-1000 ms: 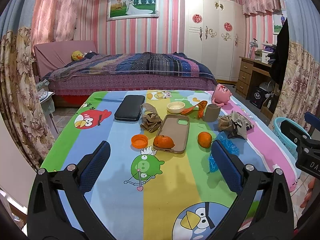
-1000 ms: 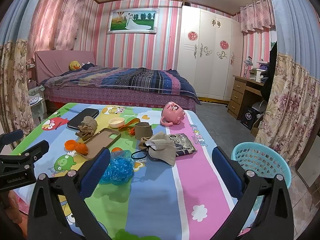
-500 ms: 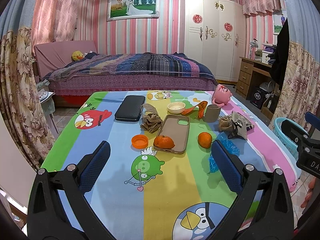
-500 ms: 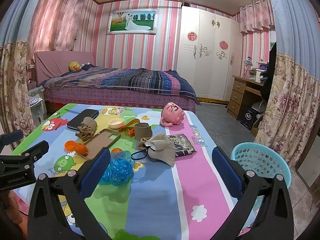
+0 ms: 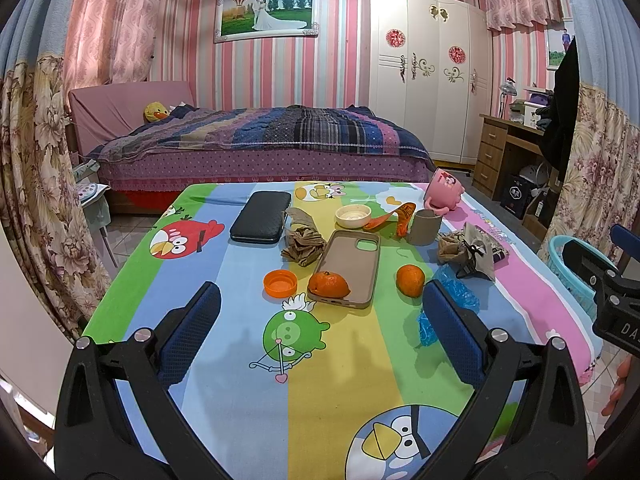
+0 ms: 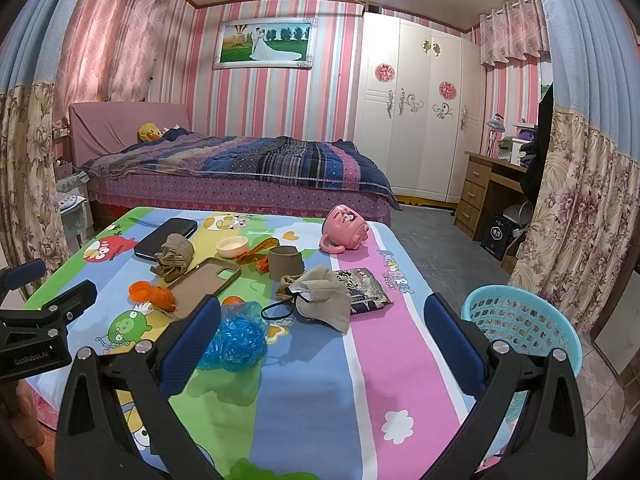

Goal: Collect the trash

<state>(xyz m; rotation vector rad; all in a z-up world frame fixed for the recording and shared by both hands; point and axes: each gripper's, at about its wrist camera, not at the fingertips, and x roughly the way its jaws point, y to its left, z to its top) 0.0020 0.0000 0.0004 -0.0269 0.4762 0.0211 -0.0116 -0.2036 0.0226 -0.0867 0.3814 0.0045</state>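
Note:
Scattered on the cartoon-print table (image 5: pixel 224 380) are a crumpled blue plastic bag (image 6: pixel 236 336) (image 5: pixel 456 304), a used grey face mask (image 6: pixel 324 300) (image 5: pixel 476 252), a crumpled brown paper wad (image 5: pixel 302 240) (image 6: pixel 174 256), an orange wrapper (image 5: pixel 394 216), a brown paper cup (image 5: pixel 426 226) (image 6: pixel 285 262) and an orange cap (image 5: pixel 280 283). A turquoise basket (image 6: pixel 520 324) stands on the floor right of the table. My left gripper (image 5: pixel 320 320) hovers open over the near edge, empty. Over the blue and pink stripes my right gripper (image 6: pixel 320 328) is open too, with the blue bag beside its left finger.
Two oranges (image 5: pixel 329 284) (image 5: pixel 410 280), a tan phone case (image 5: pixel 348 266), a black case (image 5: pixel 261 217), a small white bowl (image 5: pixel 353 216), a tipped pink mug (image 6: pixel 346 230) and a dark packet (image 6: pixel 362 290) share the table. A bed (image 6: pixel 240 172) lies behind, a desk (image 6: pixel 488 196) at right.

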